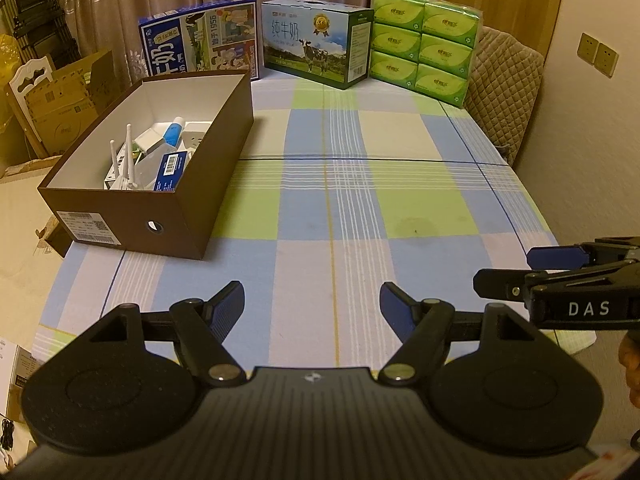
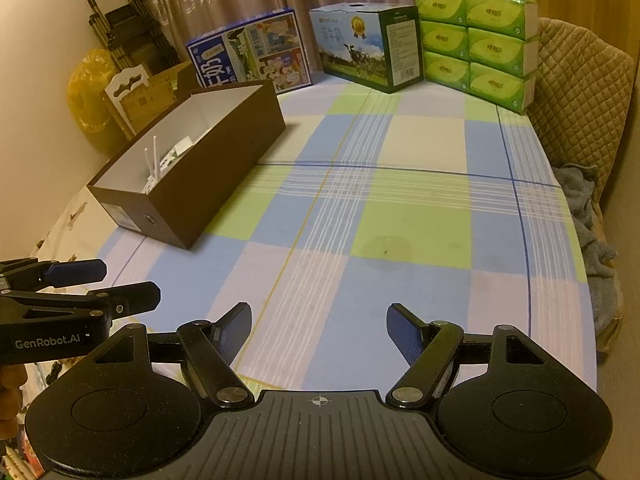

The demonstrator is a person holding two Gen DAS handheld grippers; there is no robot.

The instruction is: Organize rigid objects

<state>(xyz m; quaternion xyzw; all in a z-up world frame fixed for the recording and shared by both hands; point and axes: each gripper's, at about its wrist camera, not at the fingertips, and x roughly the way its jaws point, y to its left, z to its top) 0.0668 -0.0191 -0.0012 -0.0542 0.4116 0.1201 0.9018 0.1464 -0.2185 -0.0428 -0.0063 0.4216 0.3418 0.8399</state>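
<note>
A brown cardboard box (image 1: pixel 188 208) with a white inside stands on the left of the checked tablecloth (image 1: pixel 360 216). It holds a white router with antennas (image 1: pixel 122 168), a blue-capped tube (image 1: pixel 174 130) and a blue barcoded packet (image 1: pixel 170 170). The box also shows in the right wrist view (image 2: pixel 224 168). My left gripper (image 1: pixel 312 306) is open and empty above the near table edge. My right gripper (image 2: pixel 319 330) is open and empty beside it, and shows at the right of the left wrist view (image 1: pixel 508 270).
Two milk cartons (image 1: pixel 316 42) and a pack of green tissue packets (image 1: pixel 424 44) stand along the far table edge. A quilted chair (image 1: pixel 504 92) is at the right. Cardboard boxes (image 1: pixel 60 96) and a folded trolley (image 2: pixel 120 24) stand left of the table.
</note>
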